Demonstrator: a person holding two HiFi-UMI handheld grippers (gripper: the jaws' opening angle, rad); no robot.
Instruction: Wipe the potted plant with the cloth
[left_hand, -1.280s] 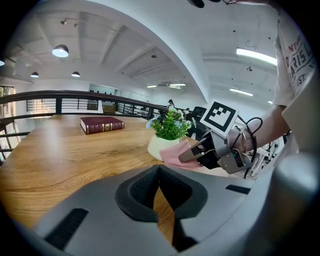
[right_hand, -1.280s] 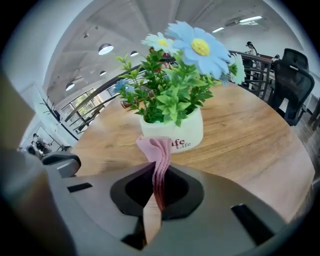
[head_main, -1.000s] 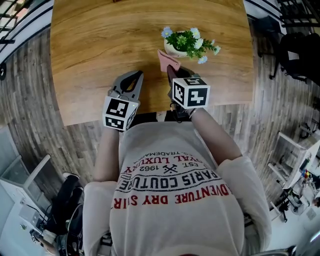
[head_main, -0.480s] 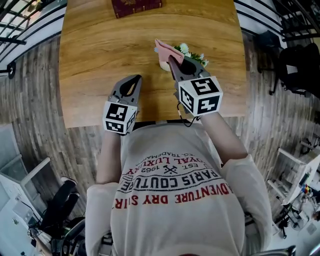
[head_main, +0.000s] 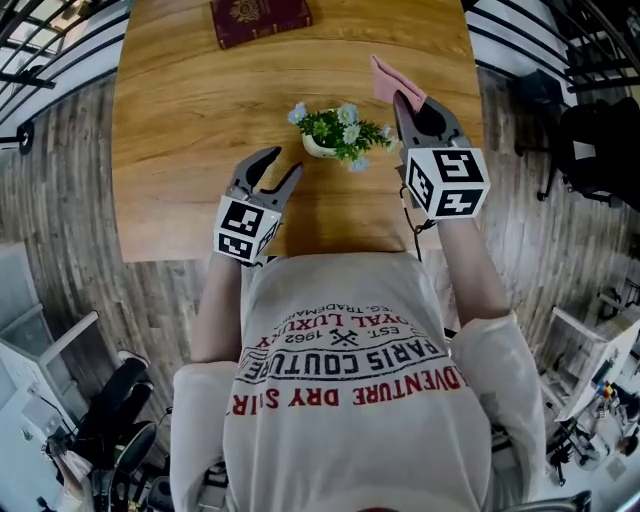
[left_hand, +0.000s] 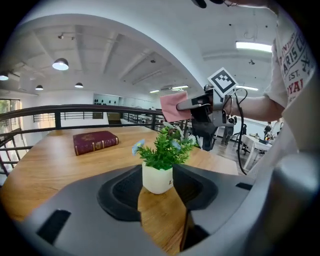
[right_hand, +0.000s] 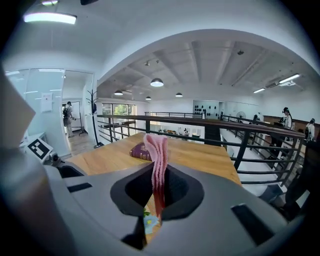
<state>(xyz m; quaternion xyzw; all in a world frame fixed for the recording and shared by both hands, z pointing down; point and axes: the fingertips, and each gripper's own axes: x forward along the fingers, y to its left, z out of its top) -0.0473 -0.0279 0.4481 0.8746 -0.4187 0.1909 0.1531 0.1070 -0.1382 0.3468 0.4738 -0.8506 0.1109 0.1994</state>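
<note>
A small potted plant (head_main: 338, 133) with green leaves and pale blue and white flowers stands in a white pot (left_hand: 156, 178) on the wooden table (head_main: 190, 110). My left gripper (head_main: 280, 164) sits just left of the pot, apart from it. Its jaws are opening, with nothing pressed between them; in the left gripper view the pot shows beyond the gap. My right gripper (head_main: 406, 102) hovers to the plant's right, raised above the table, shut on a folded pink cloth (right_hand: 158, 160) that sticks out past the fingertips (head_main: 384, 80).
A dark red book (head_main: 260, 20) lies at the table's far side. The table's near edge (head_main: 300, 240) runs just below both grippers. Black railings (right_hand: 240, 145) border the table's far side and the room's edges. A person's torso fills the lower head view.
The right gripper lifted the cloth and carried it from just in front of the plant up and over to its right side. The left gripper moved closer to the pot and its jaws spread apart.
</note>
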